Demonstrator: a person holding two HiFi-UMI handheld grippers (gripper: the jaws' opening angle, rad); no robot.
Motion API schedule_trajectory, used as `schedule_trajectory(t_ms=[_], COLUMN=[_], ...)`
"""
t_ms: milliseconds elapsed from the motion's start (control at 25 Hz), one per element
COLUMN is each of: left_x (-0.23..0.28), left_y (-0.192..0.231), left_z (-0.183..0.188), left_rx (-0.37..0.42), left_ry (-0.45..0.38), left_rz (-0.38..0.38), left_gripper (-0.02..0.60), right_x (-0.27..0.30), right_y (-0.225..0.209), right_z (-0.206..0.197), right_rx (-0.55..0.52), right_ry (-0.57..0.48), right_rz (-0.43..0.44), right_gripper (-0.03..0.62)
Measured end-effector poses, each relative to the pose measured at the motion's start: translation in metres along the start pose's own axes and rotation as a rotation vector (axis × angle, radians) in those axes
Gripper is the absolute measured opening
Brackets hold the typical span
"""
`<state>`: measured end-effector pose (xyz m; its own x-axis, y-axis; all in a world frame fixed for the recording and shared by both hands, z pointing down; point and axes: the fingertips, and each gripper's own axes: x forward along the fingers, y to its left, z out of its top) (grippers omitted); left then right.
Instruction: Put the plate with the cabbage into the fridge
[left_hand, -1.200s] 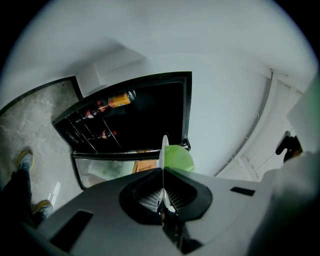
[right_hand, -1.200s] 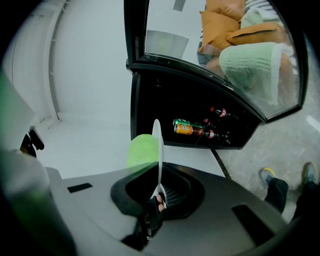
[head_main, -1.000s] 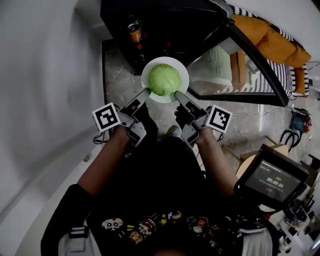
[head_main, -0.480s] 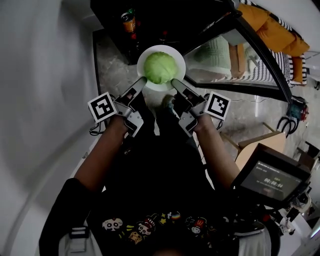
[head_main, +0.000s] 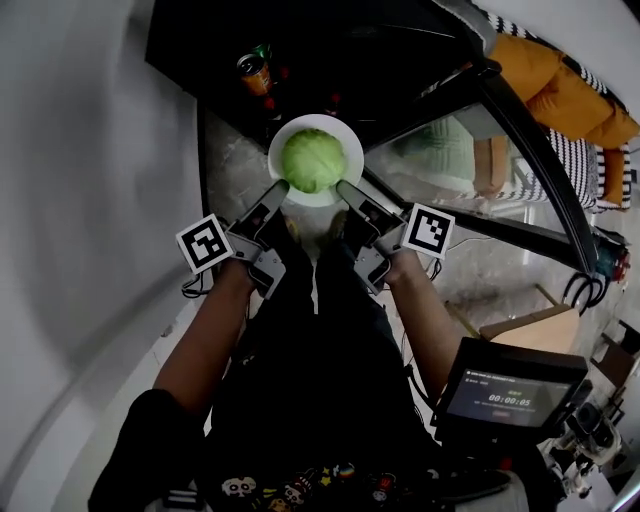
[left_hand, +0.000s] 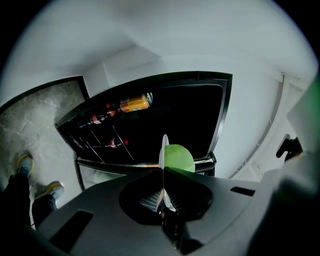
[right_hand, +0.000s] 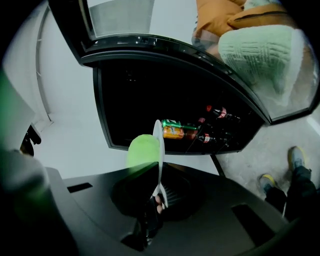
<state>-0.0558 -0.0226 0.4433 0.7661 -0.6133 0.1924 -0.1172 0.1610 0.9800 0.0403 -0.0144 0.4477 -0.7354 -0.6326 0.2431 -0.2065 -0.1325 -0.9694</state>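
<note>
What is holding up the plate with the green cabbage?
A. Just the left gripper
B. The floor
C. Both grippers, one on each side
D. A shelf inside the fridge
C: the left gripper and the right gripper each pinch the near rim of the plate, one on each side, with the cabbage sitting on it.

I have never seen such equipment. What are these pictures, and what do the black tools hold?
A person, not a robot, holds a gripper in each hand. The head view looks down from the person's head: the left gripper and the right gripper each clamp the rim of one white plate carrying a green cabbage, before the open fridge. The other two pictures come from cameras on the grippers, so the plate appears edge-on. Some drinks lie inside the fridge.
</note>
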Motion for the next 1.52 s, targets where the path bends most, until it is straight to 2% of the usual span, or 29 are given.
schedule_trajectory(t_ms=[120, 240, 600, 880, 1080, 1520], left_x=[0.004, 0.006, 0.008, 0.005, 0.006, 0.006], left_y=[-0.006, -0.013, -0.028, -0.036, -0.028, -0.030], left_z=[0.001, -0.001, 0.000, 0.001, 0.001, 0.000], left_rx=[0.028, 0.032, 0.069, 0.084, 0.097, 0.073], left_ry=[0.059, 0.089, 0.084, 0.071, 0.059, 0.034], left_rz=[-0.010, 0.014, 0.033, 0.009, 0.018, 0.023], left_gripper=[0.011, 0.011, 0.011, 0.011, 0.011, 0.011], right_x=[-0.008, -0.015, -0.015, -0.015, -0.012, -0.013], right_y=[0.004, 0.008, 0.020, 0.028, 0.025, 0.020], right_z=[0.001, 0.004, 0.007, 0.008, 0.007, 0.007], right_rx=[-0.002, 0.013, 0.021, -0.016, -0.007, 0.013], right_ry=[-0.052, -0.075, -0.112, -0.120, -0.113, -0.107], right_rz=[-0.024, -0.046, -0.014, 0.000, 0.020, 0.003], right_gripper=[0.021, 0.021, 0.021, 0.023, 0.021, 0.023])
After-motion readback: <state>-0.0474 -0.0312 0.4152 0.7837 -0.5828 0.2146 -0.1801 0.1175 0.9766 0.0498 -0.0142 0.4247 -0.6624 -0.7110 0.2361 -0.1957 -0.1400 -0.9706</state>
